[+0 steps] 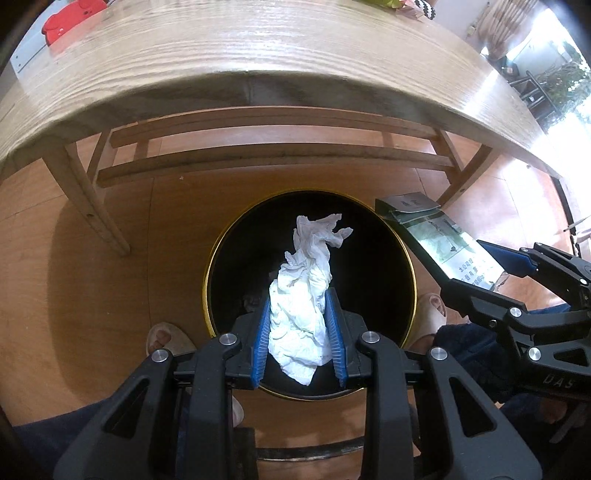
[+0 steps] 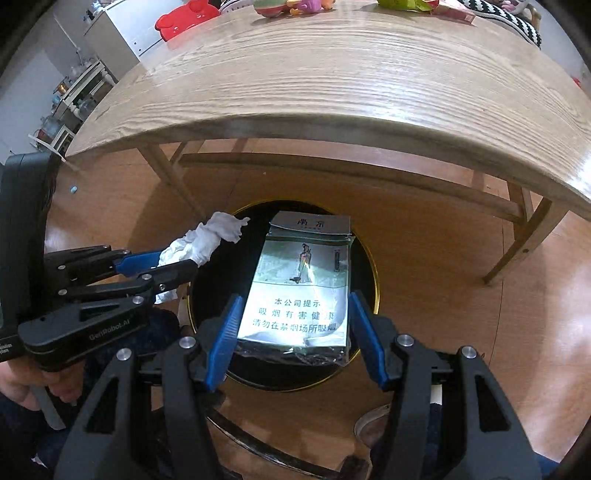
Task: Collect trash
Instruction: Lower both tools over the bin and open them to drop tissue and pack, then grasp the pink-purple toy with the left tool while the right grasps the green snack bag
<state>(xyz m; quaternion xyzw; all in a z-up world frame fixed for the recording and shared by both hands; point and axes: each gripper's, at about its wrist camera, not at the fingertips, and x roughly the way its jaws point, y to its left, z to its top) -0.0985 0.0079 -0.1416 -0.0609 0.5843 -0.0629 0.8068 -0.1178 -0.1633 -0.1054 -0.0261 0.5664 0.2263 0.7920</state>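
My left gripper (image 1: 300,334) is shut on a crumpled white tissue (image 1: 306,295) and holds it over the mouth of a round black bin with a gold rim (image 1: 369,258) on the floor. The tissue also shows in the right wrist view (image 2: 207,243). My right gripper (image 2: 293,332) holds a silver-green cigarette pack (image 2: 303,288) with Chinese text between its blue pads, over the same bin (image 2: 364,266). The pack also shows in the left wrist view (image 1: 439,240), at the bin's right rim.
A wooden table (image 2: 332,92) stands just beyond the bin, with legs (image 1: 88,199) and crossbars beneath. Red toy (image 2: 184,20) and other items sit at its far edge. The person's feet (image 1: 166,339) flank the bin. The floor is orange-brown.
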